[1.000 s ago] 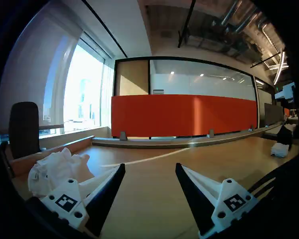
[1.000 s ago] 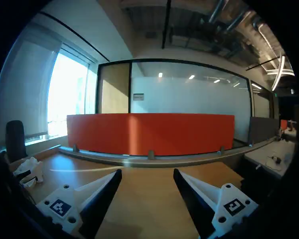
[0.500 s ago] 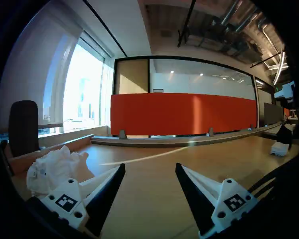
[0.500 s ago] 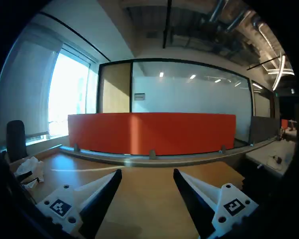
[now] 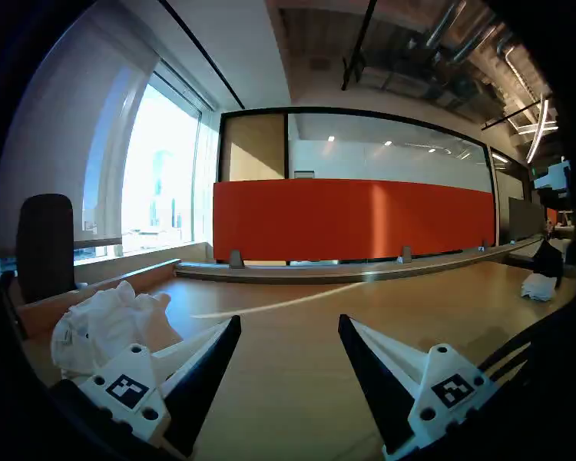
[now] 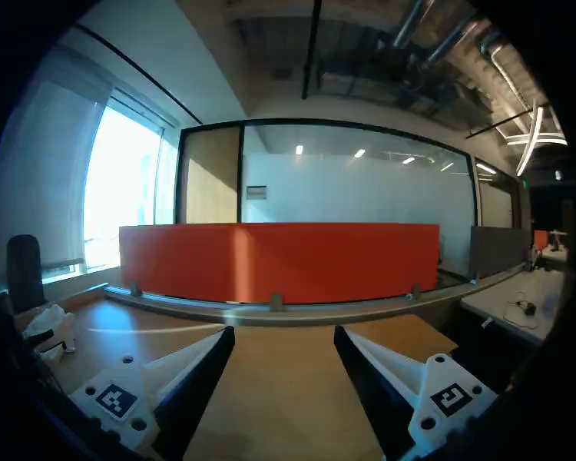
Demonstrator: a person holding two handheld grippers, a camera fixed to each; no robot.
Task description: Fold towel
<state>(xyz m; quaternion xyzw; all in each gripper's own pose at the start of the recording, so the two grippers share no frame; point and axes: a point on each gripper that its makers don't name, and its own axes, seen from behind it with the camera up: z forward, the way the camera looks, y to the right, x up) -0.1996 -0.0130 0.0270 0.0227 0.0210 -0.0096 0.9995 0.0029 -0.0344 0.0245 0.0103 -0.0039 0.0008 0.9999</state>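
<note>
A crumpled white towel [image 5: 107,326] lies bunched on the wooden table [image 5: 288,369] at the left, just behind and beside my left gripper's left finger. My left gripper [image 5: 289,323] stands open over the table with nothing between its fingers. In the right gripper view the same towel [image 6: 48,330] shows small at the far left edge. My right gripper [image 6: 284,332] is open too, holding nothing, low over the bare wood of the table [image 6: 288,399].
An orange divider panel [image 5: 353,219] runs along the table's far edge. A dark chair back [image 5: 46,246] stands at the left by the window. A small white cloth [image 5: 538,287] lies at the far right. Another desk [image 6: 518,300] sits to the right.
The right gripper view has swung slightly right, so the divider and towel have shifted left. The left gripper has barely moved. Both grippers stay open.
</note>
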